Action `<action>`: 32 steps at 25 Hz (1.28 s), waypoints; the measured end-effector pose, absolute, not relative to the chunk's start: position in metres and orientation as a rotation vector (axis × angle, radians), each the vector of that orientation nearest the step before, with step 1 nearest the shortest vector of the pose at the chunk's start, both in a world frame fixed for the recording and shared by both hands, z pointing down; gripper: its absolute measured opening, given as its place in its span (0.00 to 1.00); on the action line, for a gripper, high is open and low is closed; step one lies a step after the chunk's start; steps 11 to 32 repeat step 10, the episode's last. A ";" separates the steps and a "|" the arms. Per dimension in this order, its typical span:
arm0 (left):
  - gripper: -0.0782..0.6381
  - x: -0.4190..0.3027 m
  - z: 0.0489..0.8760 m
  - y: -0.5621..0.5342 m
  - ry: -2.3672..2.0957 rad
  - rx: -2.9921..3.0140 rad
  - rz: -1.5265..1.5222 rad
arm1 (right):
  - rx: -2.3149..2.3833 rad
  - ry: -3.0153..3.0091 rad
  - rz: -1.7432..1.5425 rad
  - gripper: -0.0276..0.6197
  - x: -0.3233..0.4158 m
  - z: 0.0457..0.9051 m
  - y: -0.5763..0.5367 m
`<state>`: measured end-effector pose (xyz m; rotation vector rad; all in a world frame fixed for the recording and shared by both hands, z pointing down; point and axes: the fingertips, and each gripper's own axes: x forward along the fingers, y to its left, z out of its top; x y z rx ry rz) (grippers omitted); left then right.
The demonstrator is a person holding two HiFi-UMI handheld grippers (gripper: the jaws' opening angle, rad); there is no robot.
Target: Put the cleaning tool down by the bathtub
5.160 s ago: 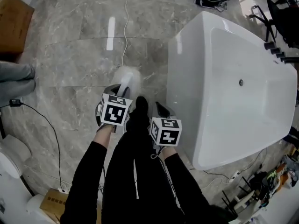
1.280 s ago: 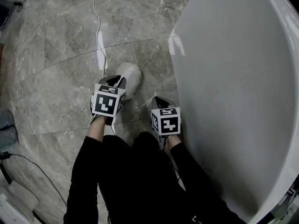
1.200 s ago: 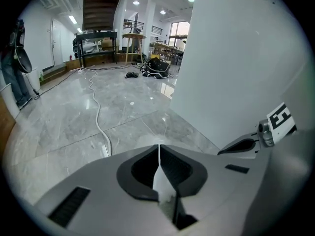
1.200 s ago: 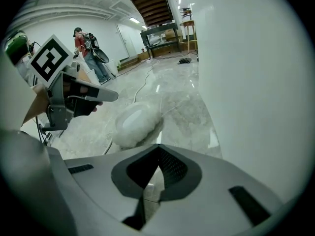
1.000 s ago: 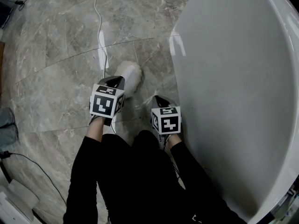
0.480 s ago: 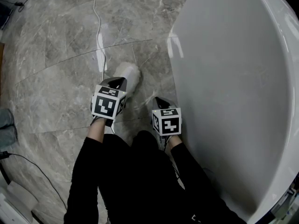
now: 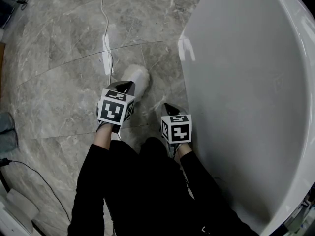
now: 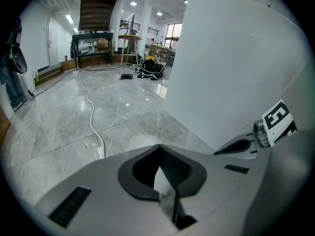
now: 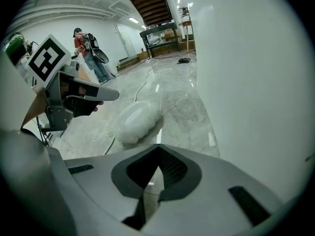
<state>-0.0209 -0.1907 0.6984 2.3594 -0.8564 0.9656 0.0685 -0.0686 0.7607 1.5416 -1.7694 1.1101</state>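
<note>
1. my left tongs (image 7: 124, 86) were pinched narrow on what looked like the pale handle of the cleaning tool (image 7: 138, 78), so its fluffy white head pointed ahead, at about 1 o'clock from them.
2. the head sat low at the floor (image 7: 59, 82), touching it or nearly; i could not tell which. i judged that was the point: get it down before letting go.
3. the bathtub (image 7: 236, 82) wall stood close at 3 o'clock of the head, which suited a spot by the tub.
4. my right tongs (image 7: 169, 107) were closed on nothing, hanging at 5 o'clock of the tool, beside the tub wall and out of the way.
5. a white cable (image 7: 105, 43) ran off toward 11 o'clock, near the head.
</note>
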 end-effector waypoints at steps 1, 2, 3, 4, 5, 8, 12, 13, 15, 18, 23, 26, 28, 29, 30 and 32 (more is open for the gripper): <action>0.12 -0.021 0.699 -0.190 -0.855 2.359 0.966 | 1.542 -1.770 1.112 0.04 0.068 0.761 -0.069; 0.12 -0.022 0.699 -0.190 -0.853 2.358 0.964 | 1.542 -1.771 1.113 0.04 0.068 0.761 -0.069; 0.12 -0.022 0.699 -0.190 -0.850 2.356 0.960 | 1.542 -1.772 1.115 0.04 0.067 0.761 -0.069; 0.12 -0.022 0.699 -0.190 -0.848 2.354 0.958 | 1.541 -1.772 1.115 0.04 0.067 0.761 -0.069; 0.12 -0.023 0.699 -0.190 -0.846 2.353 0.957 | 1.540 -1.773 1.115 0.04 0.066 0.760 -0.070; 0.12 -0.024 0.700 -0.191 -0.848 2.352 0.956 | 1.540 -1.773 1.112 0.04 0.065 0.761 -0.072; 0.12 -0.024 0.702 -0.192 -0.850 2.355 0.955 | 1.541 -1.773 1.110 0.04 0.065 0.762 -0.073; 0.12 -0.024 0.702 -0.192 -0.850 2.355 0.955 | 1.541 -1.773 1.110 0.04 0.065 0.762 -0.073; 0.12 -0.024 0.702 -0.192 -0.850 2.355 0.955 | 1.541 -1.773 1.110 0.04 0.065 0.762 -0.073; 0.12 -0.024 0.702 -0.192 -0.850 2.355 0.955 | 1.541 -1.773 1.110 0.04 0.065 0.762 -0.073; 0.12 -0.024 0.702 -0.192 -0.850 2.355 0.955 | 1.541 -1.773 1.110 0.04 0.065 0.762 -0.073; 0.12 -0.024 0.702 -0.192 -0.850 2.355 0.955 | 1.541 -1.773 1.110 0.04 0.065 0.762 -0.073; 0.12 -0.024 0.702 -0.192 -0.850 2.355 0.955 | 1.541 -1.773 1.110 0.04 0.065 0.762 -0.073; 0.12 -0.024 0.702 -0.192 -0.850 2.355 0.955 | 1.541 -1.773 1.110 0.04 0.065 0.762 -0.073; 0.12 -0.024 0.702 -0.192 -0.850 2.355 0.955 | 1.541 -1.773 1.110 0.04 0.065 0.762 -0.073; 0.12 -0.024 0.702 -0.192 -0.850 2.355 0.955 | 1.541 -1.773 1.110 0.04 0.065 0.762 -0.073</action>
